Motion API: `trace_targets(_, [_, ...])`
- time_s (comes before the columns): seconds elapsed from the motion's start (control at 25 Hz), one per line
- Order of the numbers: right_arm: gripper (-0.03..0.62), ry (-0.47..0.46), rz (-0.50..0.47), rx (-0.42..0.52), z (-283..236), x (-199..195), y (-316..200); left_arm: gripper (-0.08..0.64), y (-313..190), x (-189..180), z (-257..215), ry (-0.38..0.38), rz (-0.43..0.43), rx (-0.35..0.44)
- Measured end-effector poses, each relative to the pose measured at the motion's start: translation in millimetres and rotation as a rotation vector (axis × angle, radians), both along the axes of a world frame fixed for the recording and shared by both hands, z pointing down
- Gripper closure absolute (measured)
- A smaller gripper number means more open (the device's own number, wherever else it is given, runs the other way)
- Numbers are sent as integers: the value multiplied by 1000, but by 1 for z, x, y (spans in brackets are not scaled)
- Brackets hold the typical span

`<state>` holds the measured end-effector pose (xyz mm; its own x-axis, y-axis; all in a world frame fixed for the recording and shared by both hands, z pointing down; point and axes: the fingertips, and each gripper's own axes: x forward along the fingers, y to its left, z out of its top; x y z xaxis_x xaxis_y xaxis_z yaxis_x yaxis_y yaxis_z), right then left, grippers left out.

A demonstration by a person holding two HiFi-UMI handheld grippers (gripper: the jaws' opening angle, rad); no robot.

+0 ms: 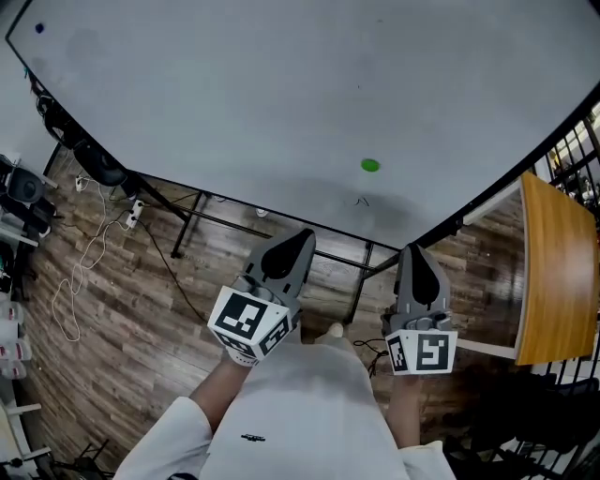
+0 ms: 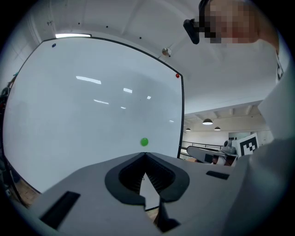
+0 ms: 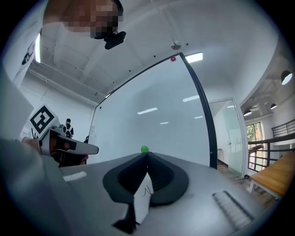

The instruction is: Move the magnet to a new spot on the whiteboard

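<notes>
A small round green magnet (image 1: 370, 165) sticks to the large whiteboard (image 1: 281, 94), low and right of centre. In the left gripper view the magnet (image 2: 144, 142) shows just above the tips of my left gripper (image 2: 145, 154). The right gripper view has the magnet (image 3: 144, 149) right over the tips of my right gripper (image 3: 147, 154). Both grippers are held level a short way in front of the board, the left gripper (image 1: 305, 234) and the right gripper (image 1: 412, 251) side by side below the magnet. Each has its jaws shut with nothing between them.
A small pen scribble (image 1: 362, 201) sits on the board under the magnet. A blue dot (image 1: 39, 28) marks the board's far top-left corner and a red one (image 2: 177, 76) its top-right corner. A wooden bench (image 1: 553, 272) stands at the right. Stand legs (image 1: 187, 220) and cables (image 1: 84, 272) lie on the floor.
</notes>
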<state>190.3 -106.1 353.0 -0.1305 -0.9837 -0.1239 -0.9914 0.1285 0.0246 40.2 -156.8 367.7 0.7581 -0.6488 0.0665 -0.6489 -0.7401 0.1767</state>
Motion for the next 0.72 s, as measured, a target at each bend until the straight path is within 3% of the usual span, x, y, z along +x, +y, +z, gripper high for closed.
trace_targets(0.24, [580,2,-14,-3,-4,2,0,554,2,17,-15,14,30,39])
trace_targets(0.44, [580,4,-14,13,-10,15,-6,552,-7,39,-23,-17,15,88])
trace_targets(0.72, [580,-4,-10,42,-17,23,-15,448,-25,60,-30,-47,-13,120])
